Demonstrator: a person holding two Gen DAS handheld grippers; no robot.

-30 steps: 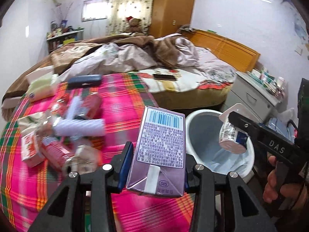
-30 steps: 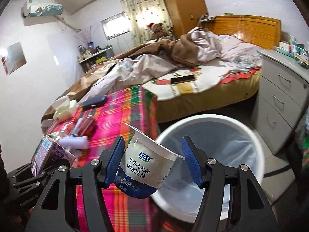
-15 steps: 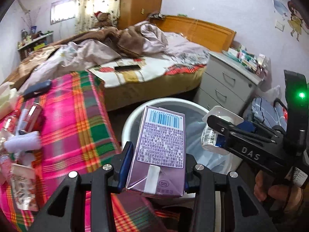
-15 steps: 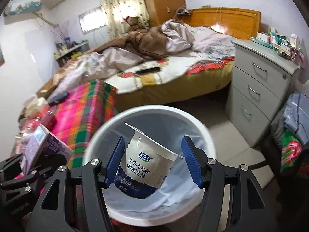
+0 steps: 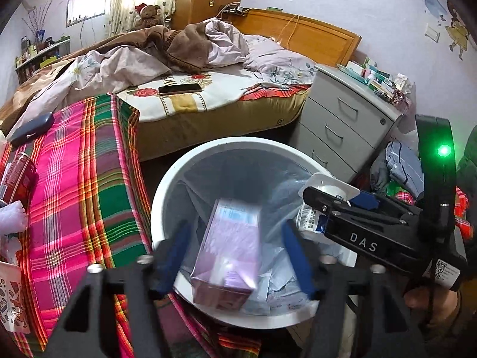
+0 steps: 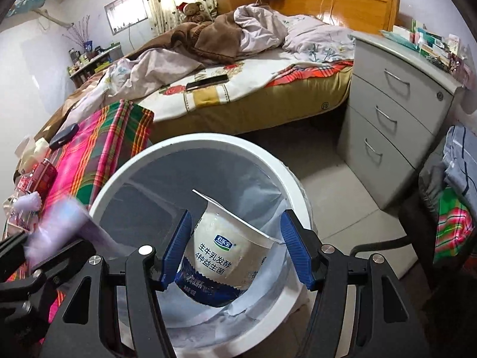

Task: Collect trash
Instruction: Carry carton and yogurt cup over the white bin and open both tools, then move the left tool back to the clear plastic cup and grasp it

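A white trash bin (image 5: pixel 162 197) lined with a clear bag stands beside the plaid-covered table; it also shows in the right wrist view (image 6: pixel 167 155). My left gripper (image 5: pixel 235 250) is open over the bin, and the purple drink carton (image 5: pixel 229 247) is blurred between its spread fingers, apart from both pads, dropping into the bin. The carton shows as a purple blur in the right wrist view (image 6: pixel 64 223). My right gripper (image 6: pixel 235 247) is over the bin, shut on a white and blue yogurt cup (image 6: pixel 220 250), which also shows in the left wrist view (image 5: pixel 313 214).
The plaid table (image 5: pixel 77 185) at left holds a red can (image 5: pixel 18 173), a dark case (image 5: pixel 29 125) and wrappers. A bed (image 5: pixel 193 68) with a phone (image 5: pixel 180 89) lies behind. A grey drawer unit (image 5: pixel 345 122) stands right of the bin.
My left gripper has opened and let go of the purple carton, which is falling into the bin. Both grippers have moved further over the bin. The right gripper still holds the yogurt cup.
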